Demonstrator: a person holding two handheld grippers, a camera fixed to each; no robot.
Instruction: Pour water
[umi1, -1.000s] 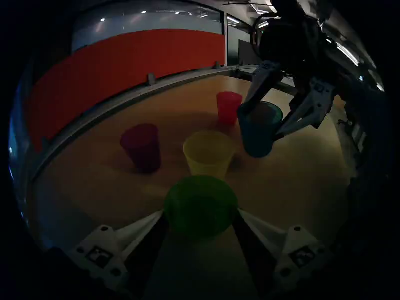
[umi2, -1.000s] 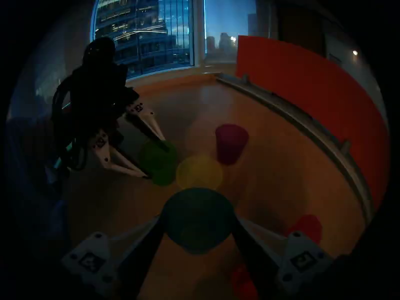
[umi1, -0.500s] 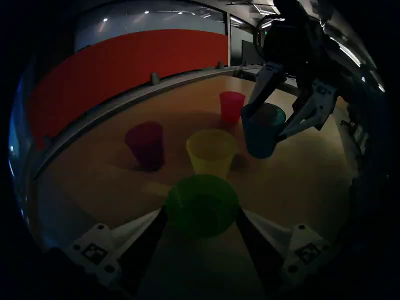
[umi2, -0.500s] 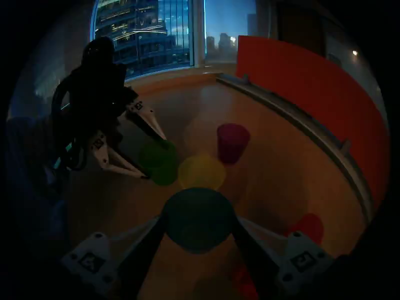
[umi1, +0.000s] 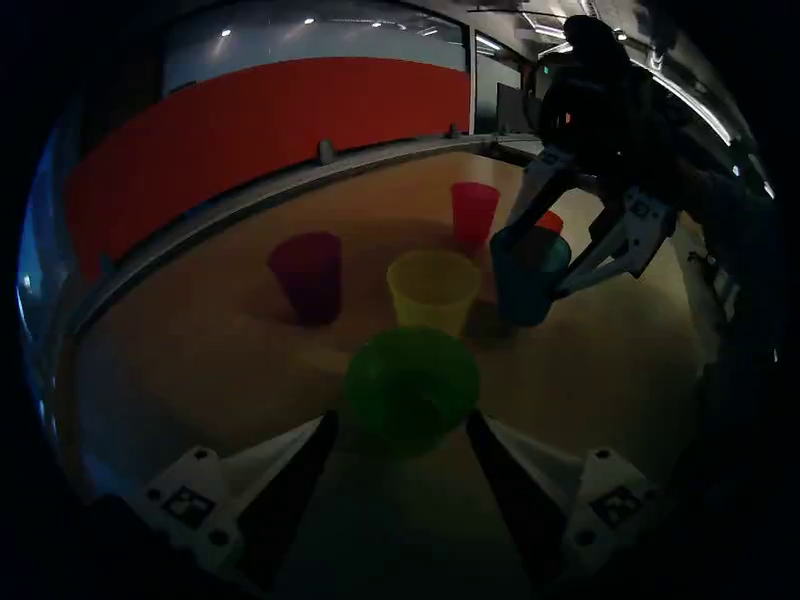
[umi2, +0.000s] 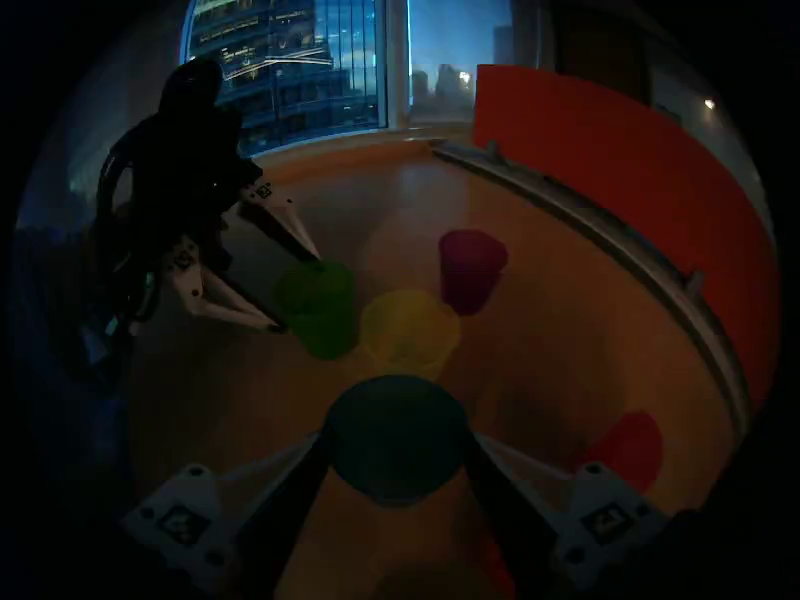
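Note:
My left gripper (umi1: 400, 420) is shut on a green cup (umi1: 412, 385), held upright low over the wooden table (umi1: 200, 380). Just beyond it stands a yellow cup (umi1: 433, 290). To the yellow cup's right is a teal cup (umi1: 528, 272) with my right gripper (umi1: 531, 263) shut on its sides. In the right gripper view the teal cup (umi2: 397, 437) sits between my right gripper (umi2: 397, 442) fingers, the yellow cup (umi2: 408, 330) stands just ahead, and the green cup (umi2: 318, 305) is beside it to the left. The light is too dim to show any water.
A purple cup (umi1: 308, 275) stands left of the yellow one and a red cup (umi1: 473, 212) behind it. Along the table's far edge runs a red partition (umi1: 270, 120) on a rail. The red cup (umi2: 628, 450) lies near the partition side; windows (umi2: 290, 60) are beyond.
Both held cups have drawn closer to the yellow cup. The teal cup has come lower beside it. The green cup sits higher between my left fingers than before.

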